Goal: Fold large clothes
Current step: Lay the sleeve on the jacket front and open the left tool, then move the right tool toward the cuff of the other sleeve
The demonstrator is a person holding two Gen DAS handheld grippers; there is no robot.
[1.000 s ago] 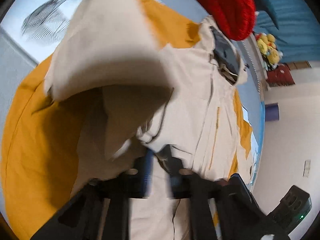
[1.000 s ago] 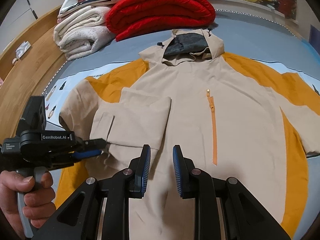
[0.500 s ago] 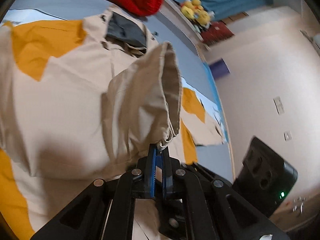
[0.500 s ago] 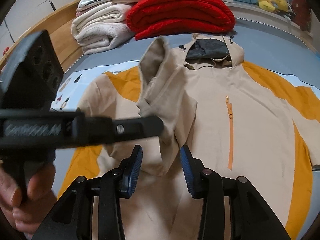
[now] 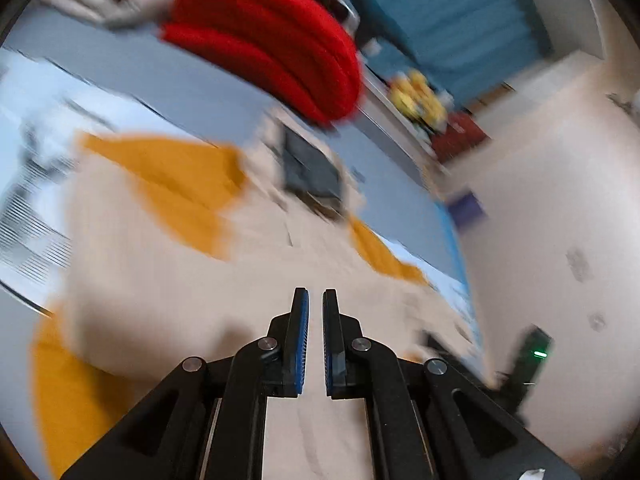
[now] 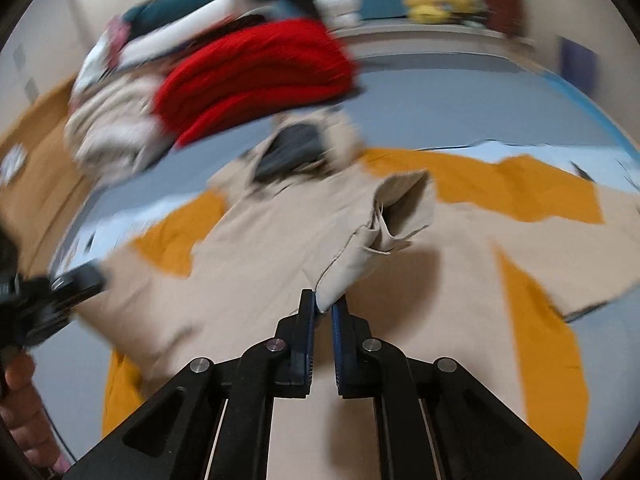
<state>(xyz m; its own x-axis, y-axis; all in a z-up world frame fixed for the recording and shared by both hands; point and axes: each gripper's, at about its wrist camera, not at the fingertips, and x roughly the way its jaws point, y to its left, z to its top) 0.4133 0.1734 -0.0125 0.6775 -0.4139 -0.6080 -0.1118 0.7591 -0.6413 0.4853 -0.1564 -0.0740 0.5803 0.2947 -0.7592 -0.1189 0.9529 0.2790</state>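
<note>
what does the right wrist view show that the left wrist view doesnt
Only the right wrist view: the right gripper, jaws closing on the beige sleeve cuff, and the hand carrying the left gripper.
Only the left wrist view: the left gripper's own shut, empty jaws, and a white wall.
Both: the beige-and-orange jacket, its dark hood lining, the folded red blanket.

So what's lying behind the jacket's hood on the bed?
Behind the hood a folded red blanket rests on the grey-blue bed, with pale and teal folded laundry beside and behind it. Whatever lies under that pile is covered, and blur hides finer detail.
</note>
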